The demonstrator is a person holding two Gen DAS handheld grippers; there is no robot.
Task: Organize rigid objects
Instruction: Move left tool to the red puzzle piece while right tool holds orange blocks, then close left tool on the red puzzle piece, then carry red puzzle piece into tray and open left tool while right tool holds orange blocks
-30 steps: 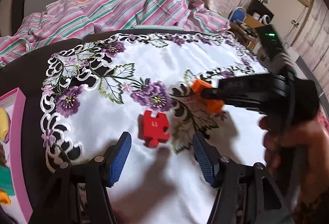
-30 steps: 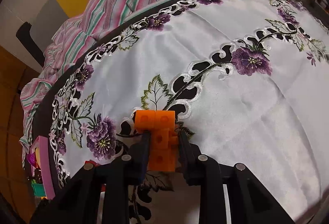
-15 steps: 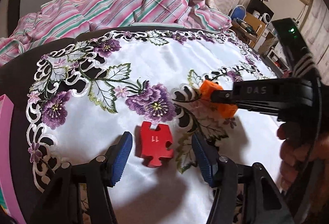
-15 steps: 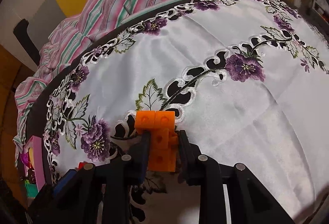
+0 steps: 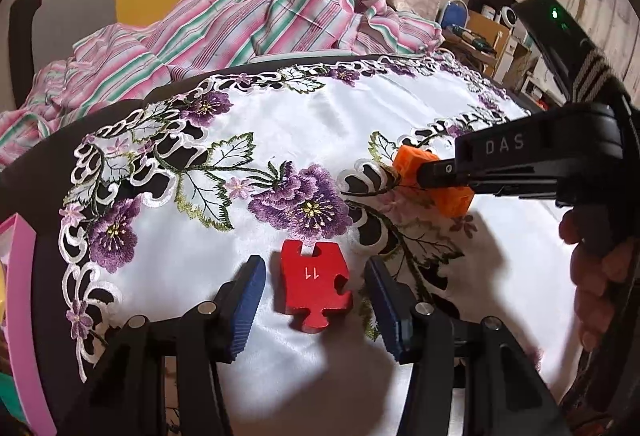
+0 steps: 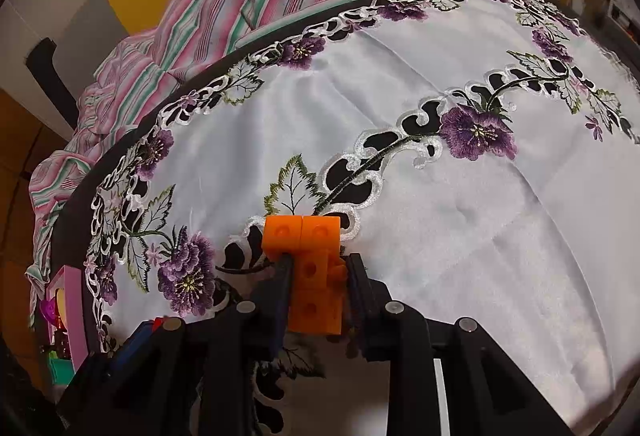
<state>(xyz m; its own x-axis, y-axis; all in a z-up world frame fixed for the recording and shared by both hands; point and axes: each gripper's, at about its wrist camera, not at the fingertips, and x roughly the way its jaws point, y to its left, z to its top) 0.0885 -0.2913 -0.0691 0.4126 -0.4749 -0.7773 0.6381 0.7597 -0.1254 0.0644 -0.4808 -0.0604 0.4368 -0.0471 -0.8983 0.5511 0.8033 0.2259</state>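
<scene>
The left claw (image 5: 314, 300), closing but not yet touching, straddles the red puzzle piece (image 5: 314, 284): stiff, light, best pinched across its flat edges. The right claw (image 6: 318, 290) clenches orange blocks (image 6: 312, 268).

Red jigsaw piece (image 5: 314, 284) marked 11, lying flat on white embroidered tablecloth (image 5: 280, 140). At its two o'clock, well apart: orange block cluster (image 6: 310, 276) of joined cubes with round dimples, clamped.

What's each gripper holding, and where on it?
Right gripper: orange block piece, clamped across its narrow stem. Left gripper: nothing; jaws closing around the red puzzle piece.
</scene>
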